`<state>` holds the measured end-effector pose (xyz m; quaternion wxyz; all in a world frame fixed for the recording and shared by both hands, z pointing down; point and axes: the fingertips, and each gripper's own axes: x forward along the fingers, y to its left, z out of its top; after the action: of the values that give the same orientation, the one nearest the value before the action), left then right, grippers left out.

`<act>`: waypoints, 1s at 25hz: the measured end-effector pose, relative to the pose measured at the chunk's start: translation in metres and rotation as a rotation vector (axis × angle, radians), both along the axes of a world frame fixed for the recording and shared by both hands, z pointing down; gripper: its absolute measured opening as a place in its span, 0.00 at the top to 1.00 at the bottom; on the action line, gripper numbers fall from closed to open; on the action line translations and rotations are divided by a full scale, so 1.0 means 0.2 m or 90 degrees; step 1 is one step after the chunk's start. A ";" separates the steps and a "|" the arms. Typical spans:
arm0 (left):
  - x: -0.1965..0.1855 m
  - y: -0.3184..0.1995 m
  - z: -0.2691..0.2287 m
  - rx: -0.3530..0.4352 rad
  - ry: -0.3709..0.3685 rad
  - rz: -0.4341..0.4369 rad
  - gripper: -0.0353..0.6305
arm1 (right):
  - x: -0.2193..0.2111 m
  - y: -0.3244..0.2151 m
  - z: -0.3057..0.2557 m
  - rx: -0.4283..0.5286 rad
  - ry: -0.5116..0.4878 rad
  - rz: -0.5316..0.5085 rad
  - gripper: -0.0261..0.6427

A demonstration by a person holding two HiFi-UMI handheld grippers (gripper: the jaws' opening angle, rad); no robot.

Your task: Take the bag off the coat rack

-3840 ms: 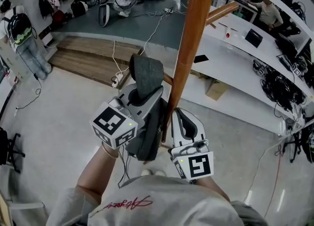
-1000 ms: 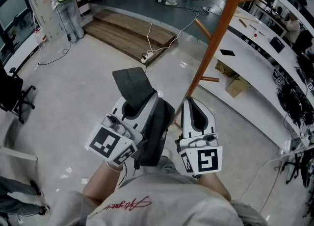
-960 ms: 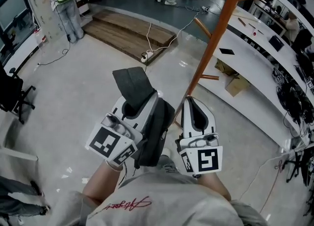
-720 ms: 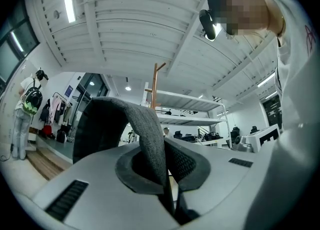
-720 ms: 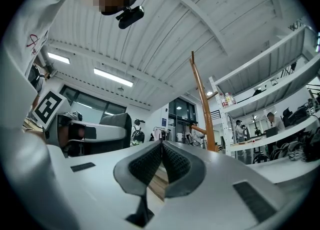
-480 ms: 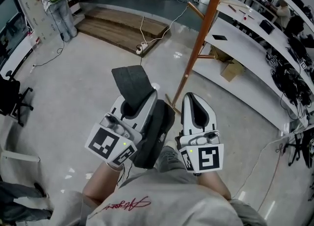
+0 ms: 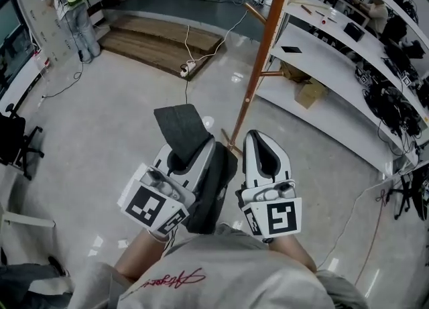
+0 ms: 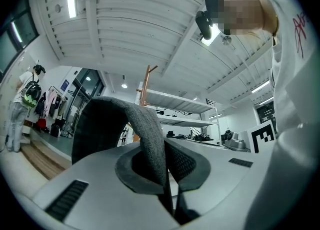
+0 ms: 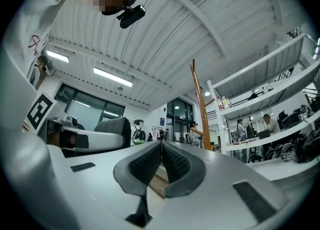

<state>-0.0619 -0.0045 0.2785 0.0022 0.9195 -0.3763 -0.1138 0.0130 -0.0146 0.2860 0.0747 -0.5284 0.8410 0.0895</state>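
Note:
The bag [image 7: 210,187] is dark and hangs between my two grippers, clear of the wooden coat rack [image 7: 259,63]. Its grey strap [image 7: 179,125] loops out past the tip of my left gripper [image 7: 196,145]. In the left gripper view the strap [image 8: 146,130] is pinched between the shut jaws of the left gripper [image 8: 168,166], with the coat rack [image 8: 145,82] in the distance. My right gripper [image 7: 259,139] is beside the bag, shut on nothing. In the right gripper view its pads [image 9: 150,163] meet, and the coat rack [image 9: 200,105] stands far off.
Curved white shelves [image 7: 335,73] run along the right with a cardboard box [image 7: 308,93] beneath. A wooden step [image 7: 161,41] with a white cable [image 7: 186,46] lies at the back. A person [image 7: 72,6] stands far left; a black chair [image 7: 12,137] sits at the left edge.
The coat rack has drawn away toward the top of the view and looks smaller. Both grippers and the held bag keep the same pose.

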 end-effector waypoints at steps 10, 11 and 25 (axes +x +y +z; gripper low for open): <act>0.08 0.02 0.06 -0.021 -0.002 -0.013 0.89 | 0.04 0.03 0.04 -0.019 -0.002 -0.024 0.94; 0.09 0.02 0.06 -0.020 -0.002 -0.013 0.89 | 0.04 0.02 0.05 -0.022 -0.003 -0.027 0.94; 0.20 0.05 0.07 -0.019 -0.005 -0.010 0.89 | 0.09 0.04 0.09 -0.042 0.016 -0.040 0.94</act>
<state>-0.0211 0.0054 0.2919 0.0136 0.9168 -0.3853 -0.1042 0.0319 -0.0064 0.3032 0.0493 -0.5026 0.8606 0.0658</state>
